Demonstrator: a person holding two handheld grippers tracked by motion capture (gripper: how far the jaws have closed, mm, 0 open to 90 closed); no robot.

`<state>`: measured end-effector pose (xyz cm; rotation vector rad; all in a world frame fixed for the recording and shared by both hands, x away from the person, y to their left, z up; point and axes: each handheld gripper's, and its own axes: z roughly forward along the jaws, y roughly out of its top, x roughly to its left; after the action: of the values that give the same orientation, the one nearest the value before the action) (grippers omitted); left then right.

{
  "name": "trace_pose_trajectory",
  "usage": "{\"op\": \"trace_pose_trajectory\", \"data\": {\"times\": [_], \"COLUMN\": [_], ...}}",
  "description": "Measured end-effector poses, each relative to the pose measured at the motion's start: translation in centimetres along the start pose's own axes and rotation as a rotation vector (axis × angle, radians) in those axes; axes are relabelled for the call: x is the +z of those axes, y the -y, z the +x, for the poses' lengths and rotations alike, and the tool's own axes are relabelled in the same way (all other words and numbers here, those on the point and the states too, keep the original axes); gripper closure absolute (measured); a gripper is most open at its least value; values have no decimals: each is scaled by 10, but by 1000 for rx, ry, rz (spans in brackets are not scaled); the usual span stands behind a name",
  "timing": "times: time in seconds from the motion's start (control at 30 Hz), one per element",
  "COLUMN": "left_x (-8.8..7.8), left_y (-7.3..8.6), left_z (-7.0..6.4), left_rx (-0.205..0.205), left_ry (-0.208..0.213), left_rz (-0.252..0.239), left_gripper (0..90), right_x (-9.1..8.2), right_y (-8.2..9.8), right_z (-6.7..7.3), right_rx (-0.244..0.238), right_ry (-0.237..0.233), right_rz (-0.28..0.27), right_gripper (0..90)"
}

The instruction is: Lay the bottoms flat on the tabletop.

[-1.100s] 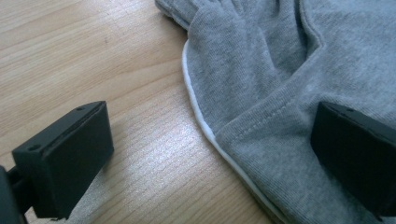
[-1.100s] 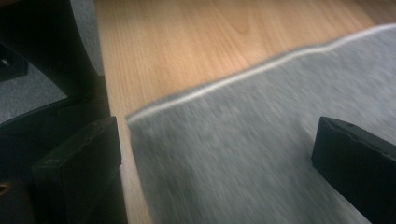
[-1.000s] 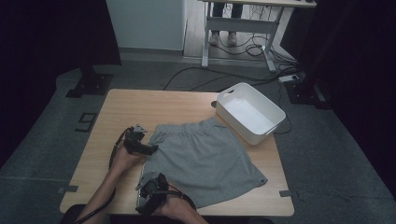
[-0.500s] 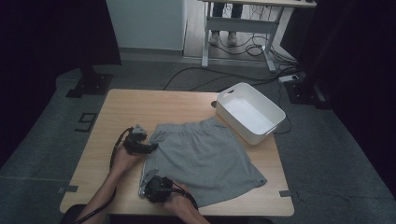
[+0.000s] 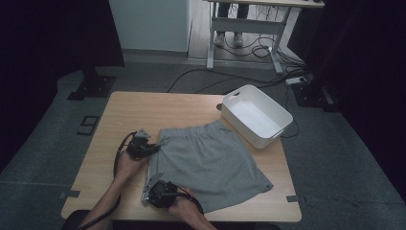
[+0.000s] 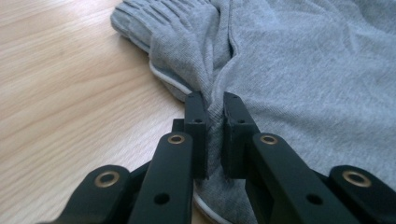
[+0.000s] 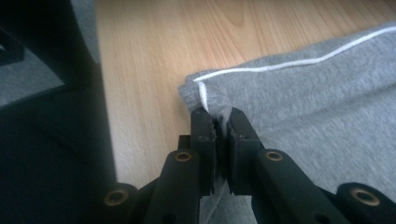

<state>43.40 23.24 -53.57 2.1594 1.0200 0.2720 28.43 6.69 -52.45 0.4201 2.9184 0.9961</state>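
A: From the high view, where's the garment?

B: The grey knitted cotton shorts with white piping lie flat on the pale wooden worktop, right of centre, with the white rectangular plastic bin at about two o'clock from them. The left tongs sit on the shorts' nine o'clock edge and the right tongs at about seven o'clock, near the lower corner.

A: Are they gripping?

B: In the left gripper view, yes: the left tongs pinch a raised fold of the shorts beside the gathered waistband. In the right gripper view the right tongs are clamped on the piped hem corner of the shorts, which bunches above the tips. How deep that bite goes is hard to judge, since the pads hide it.

A: How should the lift go?

B: I'd raise both hands together, keeping the edge taut between them so neither pinch slips, and carry it across towards three o'clock for an even fold.

A: And against a second ago?

B: Both sets of jaws stood wide then and have just been closing onto the cloth; the hands hardly shifted, and the shorts lie as before.
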Motion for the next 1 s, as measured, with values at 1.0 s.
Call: {"op": "trace_pose_trajectory", "data": {"times": [1.0], "left_x": [-38], "left_y": [-49], "left_z": [-37], "left_rx": [51], "left_ry": [-58], "left_rz": [-87], "left_gripper": [817], "right_x": [-80], "right_y": [14], "right_z": [-18], "right_rx": [66], "right_ry": [-7], "right_rz": [-133], "right_gripper": [829]}}
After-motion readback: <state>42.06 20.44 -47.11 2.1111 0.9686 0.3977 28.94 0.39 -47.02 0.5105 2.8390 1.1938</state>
